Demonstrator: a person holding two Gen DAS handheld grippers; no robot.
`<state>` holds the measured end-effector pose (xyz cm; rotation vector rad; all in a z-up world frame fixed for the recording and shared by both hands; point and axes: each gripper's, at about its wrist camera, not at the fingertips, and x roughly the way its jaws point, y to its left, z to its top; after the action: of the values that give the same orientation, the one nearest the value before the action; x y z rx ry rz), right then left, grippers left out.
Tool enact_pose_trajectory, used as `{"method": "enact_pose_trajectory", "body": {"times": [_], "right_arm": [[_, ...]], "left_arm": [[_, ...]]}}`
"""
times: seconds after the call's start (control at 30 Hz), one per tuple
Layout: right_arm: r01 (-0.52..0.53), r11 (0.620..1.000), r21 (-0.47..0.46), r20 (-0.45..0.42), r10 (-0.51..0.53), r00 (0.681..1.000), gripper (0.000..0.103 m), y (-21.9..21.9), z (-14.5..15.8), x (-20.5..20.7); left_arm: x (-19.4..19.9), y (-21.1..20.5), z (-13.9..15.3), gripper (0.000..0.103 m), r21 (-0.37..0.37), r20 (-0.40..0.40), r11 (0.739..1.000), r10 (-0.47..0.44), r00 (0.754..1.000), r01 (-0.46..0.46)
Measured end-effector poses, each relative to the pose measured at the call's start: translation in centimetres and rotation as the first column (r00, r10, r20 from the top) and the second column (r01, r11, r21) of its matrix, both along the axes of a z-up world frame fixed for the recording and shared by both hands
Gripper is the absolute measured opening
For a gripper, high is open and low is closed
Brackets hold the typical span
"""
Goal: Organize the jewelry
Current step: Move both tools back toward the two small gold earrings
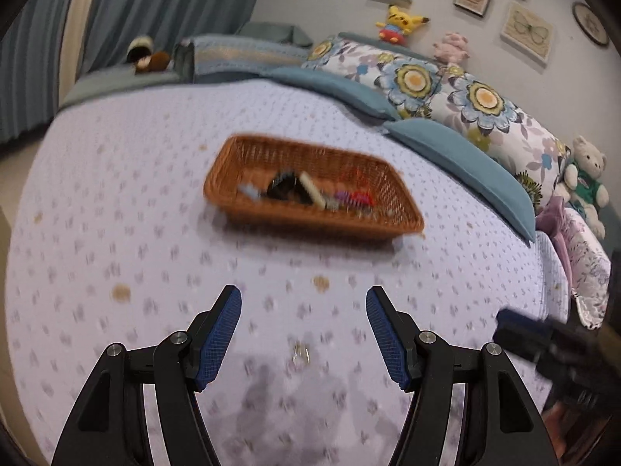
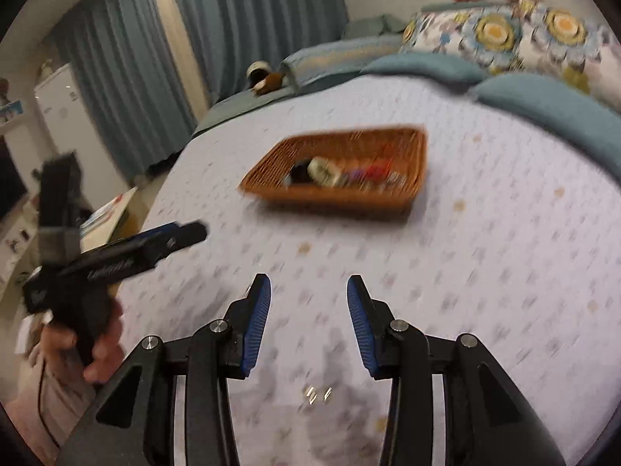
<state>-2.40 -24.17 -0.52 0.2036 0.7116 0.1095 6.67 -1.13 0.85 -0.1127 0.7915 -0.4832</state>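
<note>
A brown wicker basket sits on the lilac bedspread and holds several blurred jewelry pieces: black, cream, purple and red. It also shows in the right wrist view. A small shiny metal piece lies on the spread between and below the left fingers; it shows low in the right wrist view. My left gripper is open and empty above the spread. My right gripper is open and empty. The left gripper also shows at the left of the right wrist view.
Teal and floral pillows line the far and right side of the bed. Plush toys sit behind them, a teddy bear at the right. Blue curtains hang beyond the bed. A white cabinet stands at left.
</note>
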Motion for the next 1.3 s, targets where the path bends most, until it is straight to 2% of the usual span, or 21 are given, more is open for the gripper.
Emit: {"method": "enact_pose_trajectory", "body": {"times": [0.13, 0.3, 0.43, 0.57, 0.7, 0.9, 1.03, 1.13, 1.3], "right_arm": [[-0.043, 0.995, -0.088, -0.012, 0.042, 0.999, 0.044, 1.0, -1.6, -1.1], [-0.094, 0.995, -0.023, -0.029, 0.093, 0.995, 0.044, 0.6, -4.3, -2.3], [-0.082, 0.994, -0.074, -0.066, 0.078, 0.995, 0.044, 0.9, -5.6, -2.3], [-0.053, 0.994, -0.092, -0.088, 0.045, 0.995, 0.044, 0.9, -6.5, -3.0], [-0.044, 0.993, -0.110, -0.126, 0.030, 0.992, 0.044, 0.8, -7.4, -2.9], [-0.041, 0.996, -0.085, -0.182, 0.025, 0.983, 0.044, 0.2, -8.3, -1.8], [-0.075, 0.988, -0.138, -0.198, 0.047, 0.979, 0.044, 1.4, -8.4, -1.0], [-0.098, 0.980, -0.175, -0.241, 0.053, 0.969, 0.044, 1.9, -8.8, 0.0], [-0.112, 0.968, -0.223, -0.254, 0.053, 0.966, 0.042, 2.5, -9.0, 0.7]], "left_arm": [[-0.3, -0.1, -1.7, 0.068, 0.027, -0.021, 0.999, -0.021, 1.000, 0.022], [-0.3, -1.2, -3.6, 0.068, 0.054, -0.031, 0.998, -0.043, 0.999, 0.045], [-0.4, -2.5, -5.7, 0.068, 0.116, -0.058, 0.991, -0.058, 0.997, 0.065], [-0.2, -3.1, -6.9, 0.068, 0.136, -0.113, 0.986, -0.078, 0.991, 0.093], [-0.1, -3.6, -7.3, 0.066, 0.146, -0.117, 0.985, -0.078, 0.990, 0.095], [0.5, -4.5, -7.8, 0.063, 0.155, -0.138, 0.982, -0.085, 0.987, 0.106], [0.4, -5.2, -8.0, 0.063, 0.184, -0.134, 0.976, -0.090, 0.987, 0.114], [0.4, -5.3, -8.1, 0.063, 0.184, -0.135, 0.976, -0.091, 0.987, 0.116], [0.6, -5.9, -8.4, 0.063, 0.194, -0.153, 0.970, -0.121, 0.981, 0.150]]}}
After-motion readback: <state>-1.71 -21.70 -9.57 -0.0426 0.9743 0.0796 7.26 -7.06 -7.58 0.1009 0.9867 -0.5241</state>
